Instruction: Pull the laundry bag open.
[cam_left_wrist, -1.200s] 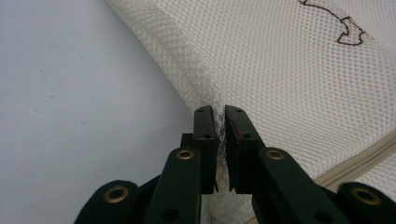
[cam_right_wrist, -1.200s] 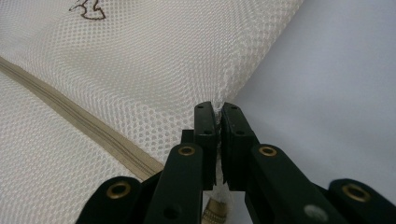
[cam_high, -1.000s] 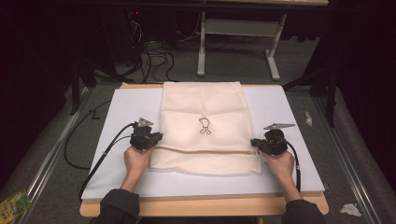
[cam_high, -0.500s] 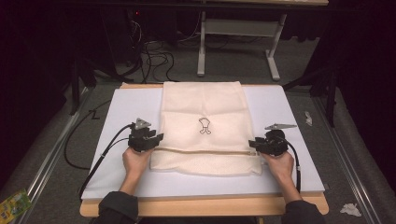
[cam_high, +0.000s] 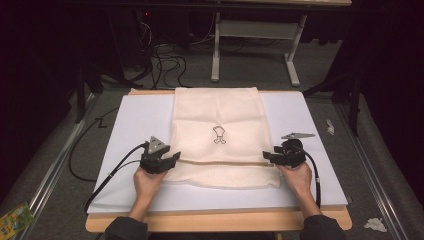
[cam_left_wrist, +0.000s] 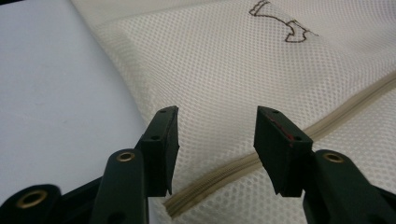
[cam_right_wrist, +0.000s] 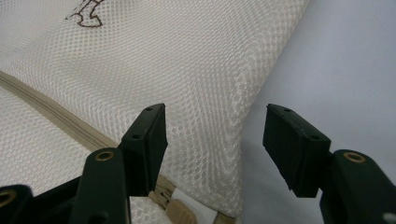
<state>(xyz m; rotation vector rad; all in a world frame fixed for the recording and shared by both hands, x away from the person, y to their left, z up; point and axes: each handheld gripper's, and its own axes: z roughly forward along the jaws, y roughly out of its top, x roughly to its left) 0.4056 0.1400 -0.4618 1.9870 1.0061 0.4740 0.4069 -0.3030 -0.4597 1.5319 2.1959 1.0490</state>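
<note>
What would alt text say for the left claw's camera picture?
Two black claw fingers stand open, having just been opening, over a cream mesh laundry bag and its beige zipper, gripping nothing. White board lies at the left.

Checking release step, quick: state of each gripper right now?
Left gripper: open, jaws just opening, over the mesh laundry bag, gripping nothing.
Right gripper: open, jaws just opening, astride the bag's edge, gripping nothing.

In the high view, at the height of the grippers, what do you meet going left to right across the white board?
Left gripper's cable → left gripper → cream mesh bag with its zip band → right gripper → right gripper's cable → bare white board.
</note>
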